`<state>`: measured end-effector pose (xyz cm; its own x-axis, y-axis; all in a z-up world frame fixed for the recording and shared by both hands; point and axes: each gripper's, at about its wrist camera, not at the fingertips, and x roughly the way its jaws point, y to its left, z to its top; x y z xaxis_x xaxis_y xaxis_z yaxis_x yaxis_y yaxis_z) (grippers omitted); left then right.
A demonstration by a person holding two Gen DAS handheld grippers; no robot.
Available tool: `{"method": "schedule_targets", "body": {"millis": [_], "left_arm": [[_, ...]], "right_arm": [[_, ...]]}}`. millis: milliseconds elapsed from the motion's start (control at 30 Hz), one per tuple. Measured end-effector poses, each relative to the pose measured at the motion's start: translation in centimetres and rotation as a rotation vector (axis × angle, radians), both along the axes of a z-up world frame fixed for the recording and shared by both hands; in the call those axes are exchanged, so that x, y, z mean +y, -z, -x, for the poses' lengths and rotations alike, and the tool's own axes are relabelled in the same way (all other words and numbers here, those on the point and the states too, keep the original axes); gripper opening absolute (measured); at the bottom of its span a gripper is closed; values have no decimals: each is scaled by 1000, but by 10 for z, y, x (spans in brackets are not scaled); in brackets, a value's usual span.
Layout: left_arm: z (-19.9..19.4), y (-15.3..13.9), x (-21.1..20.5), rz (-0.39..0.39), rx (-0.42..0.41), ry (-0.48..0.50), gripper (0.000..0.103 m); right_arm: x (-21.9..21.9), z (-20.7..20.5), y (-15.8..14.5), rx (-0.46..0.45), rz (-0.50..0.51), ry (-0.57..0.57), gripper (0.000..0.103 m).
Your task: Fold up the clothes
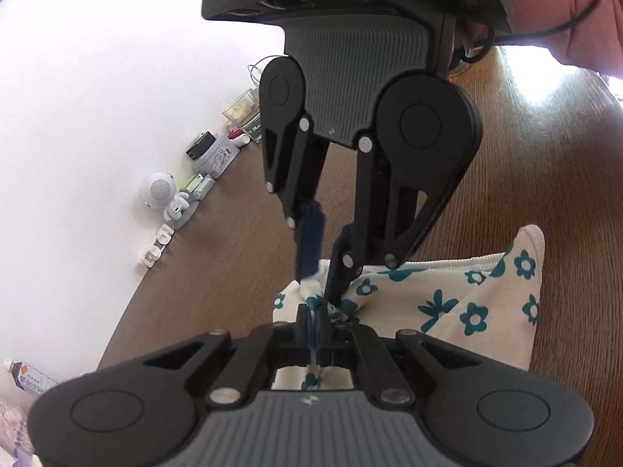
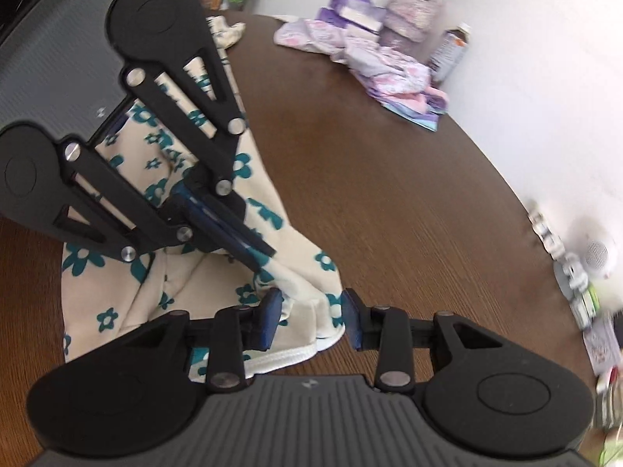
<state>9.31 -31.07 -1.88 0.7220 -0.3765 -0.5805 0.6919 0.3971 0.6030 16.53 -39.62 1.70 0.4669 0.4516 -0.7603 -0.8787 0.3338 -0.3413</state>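
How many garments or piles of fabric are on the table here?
2. The cream floral garment lies at the near edge, pinched by the left tool; a purple patterned pile sits by the far wall. More may be hidden.

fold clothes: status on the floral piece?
Done: none visible; purple garments lie crumpled. In hand: left gripper shut on a bunched corner of the cream cloth with teal flowers; right gripper open astride its hem. Left: the whole fold.

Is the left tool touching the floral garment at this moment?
Touching. The left wrist view shows the left tool shut on a bunched fold of the floral garment, cloth pinched between its pads.
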Motion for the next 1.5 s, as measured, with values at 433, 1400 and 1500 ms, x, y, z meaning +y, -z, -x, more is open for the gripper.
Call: {"method": "schedule_targets", "body": {"millis": [433,1400,1500], "left_arm": [[-23,-3,-11,111,118,-66,4],[-10,-1,11,106,90,-57,6],[-7,2,11,87,80,-44,6]], "right_arm": [[-5,56,28,-379,-14,140,7],[22,63,45,-468,92,186,7],[25,65,52,-469,119,209,7]]}}
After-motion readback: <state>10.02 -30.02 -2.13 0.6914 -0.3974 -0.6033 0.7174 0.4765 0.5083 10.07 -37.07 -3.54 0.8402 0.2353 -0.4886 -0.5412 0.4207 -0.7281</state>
